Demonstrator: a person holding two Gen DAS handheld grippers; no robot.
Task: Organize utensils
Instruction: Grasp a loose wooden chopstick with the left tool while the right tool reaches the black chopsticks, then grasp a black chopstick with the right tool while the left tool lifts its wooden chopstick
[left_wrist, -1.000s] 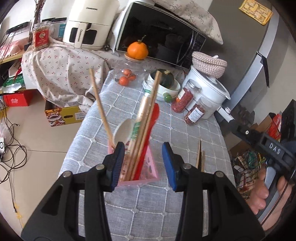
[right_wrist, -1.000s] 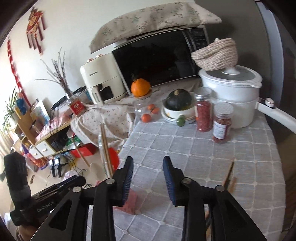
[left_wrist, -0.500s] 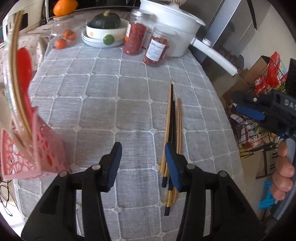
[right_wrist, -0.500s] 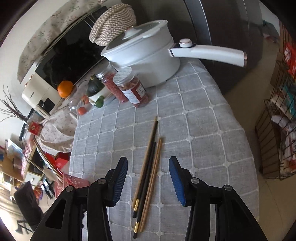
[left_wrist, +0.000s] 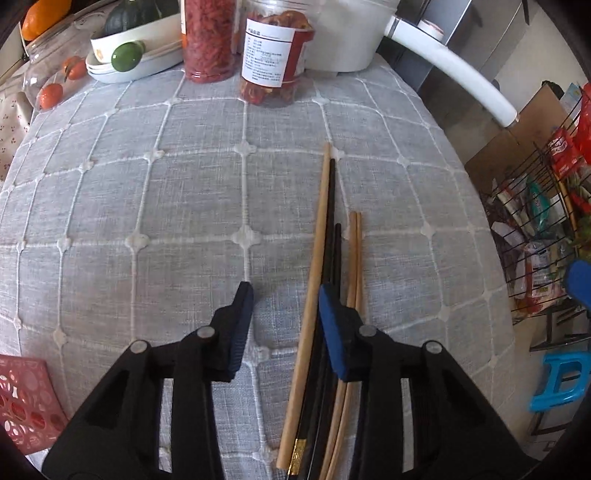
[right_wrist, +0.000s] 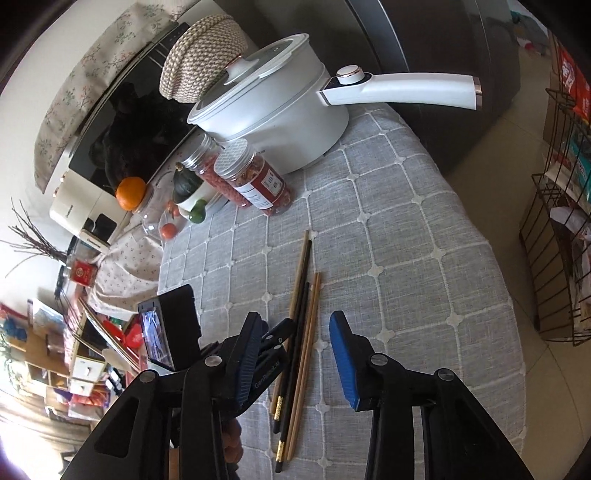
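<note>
Several chopsticks (left_wrist: 320, 229), one pale wooden, some black, some thin brown, lie side by side on the grey checked tablecloth (left_wrist: 147, 221). My left gripper (left_wrist: 285, 317) hangs low over their near ends, its jaws closing. The pale chopstick lies between the jaws and the black ones pass under the right finger; no pad presses on any. From the right wrist, the chopsticks (right_wrist: 303, 295) lie below my right gripper (right_wrist: 297, 339), whose jaws are also closing with nothing pinched. The left gripper (right_wrist: 275, 341) reaches in from the left. A pink perforated basket (left_wrist: 22, 402) shows at the lower left.
At the back stand a white pot (right_wrist: 280, 122) with a long handle, two jars of red contents (left_wrist: 273, 55), a bowl with a dark squash (left_wrist: 125, 55), tomatoes and an orange. The table's right edge drops to a floor with a wire rack (right_wrist: 554, 229).
My left gripper left the pink basket, swung right and sank over the chopsticks. The right gripper rolled and tipped down over the same chopsticks. Both pairs of jaws stand narrower.
</note>
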